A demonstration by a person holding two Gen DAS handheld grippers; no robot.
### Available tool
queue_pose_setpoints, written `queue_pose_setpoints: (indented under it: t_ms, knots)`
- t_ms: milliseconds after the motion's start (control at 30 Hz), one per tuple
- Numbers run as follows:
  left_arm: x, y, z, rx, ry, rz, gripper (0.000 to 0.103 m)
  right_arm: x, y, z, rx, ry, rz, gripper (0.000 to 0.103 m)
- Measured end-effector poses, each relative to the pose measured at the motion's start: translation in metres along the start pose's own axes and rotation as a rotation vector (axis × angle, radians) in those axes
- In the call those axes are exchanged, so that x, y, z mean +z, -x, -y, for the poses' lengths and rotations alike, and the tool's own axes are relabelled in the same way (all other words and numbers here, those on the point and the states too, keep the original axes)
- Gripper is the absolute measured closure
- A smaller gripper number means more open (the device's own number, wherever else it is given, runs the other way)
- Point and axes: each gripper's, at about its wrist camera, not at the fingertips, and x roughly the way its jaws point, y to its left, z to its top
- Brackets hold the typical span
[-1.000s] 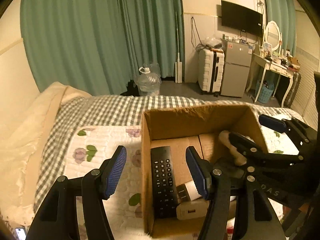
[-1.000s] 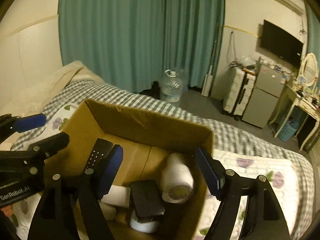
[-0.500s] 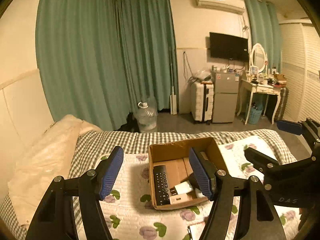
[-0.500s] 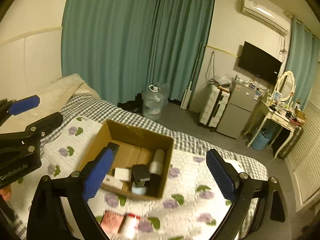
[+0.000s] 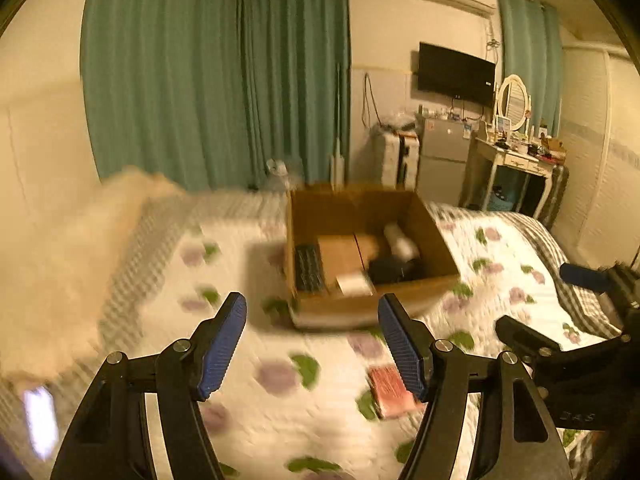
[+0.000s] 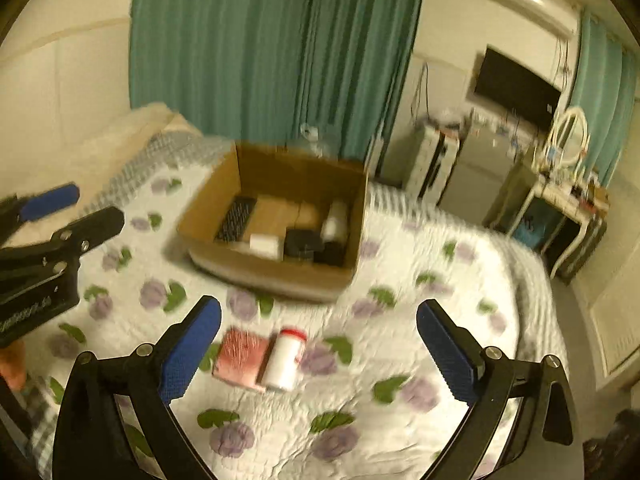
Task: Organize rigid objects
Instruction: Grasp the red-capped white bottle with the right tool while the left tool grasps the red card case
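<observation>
A cardboard box [image 5: 420, 288] [image 6: 280, 280] sits on the floral quilt and holds a black remote [image 5: 308, 266] [image 6: 236, 219], a white block [image 6: 265, 245], a black item [image 6: 302, 243] and a white cylinder [image 5: 398, 240] [image 6: 335, 222]. A pink-red flat box [image 6: 240, 354] [image 5: 390, 390] and a white bottle with a red cap [image 6: 285, 358] lie on the quilt in front of the box. My left gripper [image 5: 312, 344] is open and empty, above the quilt. My right gripper [image 6: 318, 350] is open and empty, above the bottle and pink box.
The bed's quilt [image 6: 380, 400] spreads around the box. A cream pillow [image 5: 52, 272] lies at the left. Beyond the bed stand teal curtains [image 5: 216, 72], a water jug [image 5: 280, 172], a suitcase [image 5: 396, 160], a small fridge [image 5: 444, 156], a dressing table [image 5: 516, 164] and a wall TV [image 5: 456, 74].
Both grippers have drawn back and up from inside the box, then come lower again over the quilt. The pink box and white bottle now lie between the right fingers' view.
</observation>
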Motion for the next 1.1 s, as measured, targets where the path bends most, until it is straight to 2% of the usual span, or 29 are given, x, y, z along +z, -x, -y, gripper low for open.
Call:
queue_pose_setpoints:
  t_ms: [33,100,167,233,333,500,533,567,667,833,900,967,1100]
  knots:
    - [-0.009,-0.011,0.000,-0.013,0.002,-0.032,0.032,-0.006,-0.012,-0.002,0.010,0.000,-0.026,0.005]
    - [-0.024,-0.034,0.003,0.025,-0.036,-0.106,0.032,-0.019,-0.035,-0.006,0.022,0.007,-0.074,0.009]
    - [-0.034,-0.049,0.008,0.059,-0.061,-0.130,0.032,-0.031,-0.059,-0.008,0.023,0.000,-0.122,0.023]
    - [-0.048,-0.055,0.006,0.050,-0.057,-0.161,0.032,-0.042,-0.080,-0.008,0.038,-0.023,-0.175,0.031]
    - [-0.060,-0.070,0.006,0.041,-0.055,-0.203,0.032,-0.057,-0.113,-0.007,0.077,-0.065,-0.256,0.035]
    - [-0.070,-0.085,0.008,0.037,-0.055,-0.253,0.032,-0.065,-0.146,-0.011,0.132,-0.102,-0.316,0.047]
    - [-0.070,-0.088,0.008,0.040,-0.057,-0.256,0.032,-0.067,-0.153,-0.012,0.133,-0.102,-0.327,0.057]
    - [-0.071,-0.089,0.008,0.044,-0.060,-0.261,0.032,-0.070,-0.158,-0.013,0.137,-0.102,-0.345,0.063]
    - [-0.073,-0.093,0.011,0.039,-0.071,-0.280,0.032,-0.073,-0.154,-0.011,0.148,-0.105,-0.336,0.064]
    - [-0.077,-0.101,0.030,0.006,-0.071,-0.305,0.032,-0.066,-0.122,0.014,0.127,-0.162,-0.274,0.065]
    - [-0.079,-0.106,0.038,-0.004,-0.060,-0.327,0.032,-0.065,-0.112,0.022,0.089,-0.161,-0.251,0.065]
    - [-0.084,-0.114,0.051,-0.047,-0.077,-0.349,0.032,-0.062,-0.105,0.028,0.058,-0.158,-0.237,0.066]
    - [-0.096,-0.127,0.071,-0.079,-0.128,-0.388,0.034,-0.063,-0.101,0.035,0.087,-0.192,-0.235,0.066]
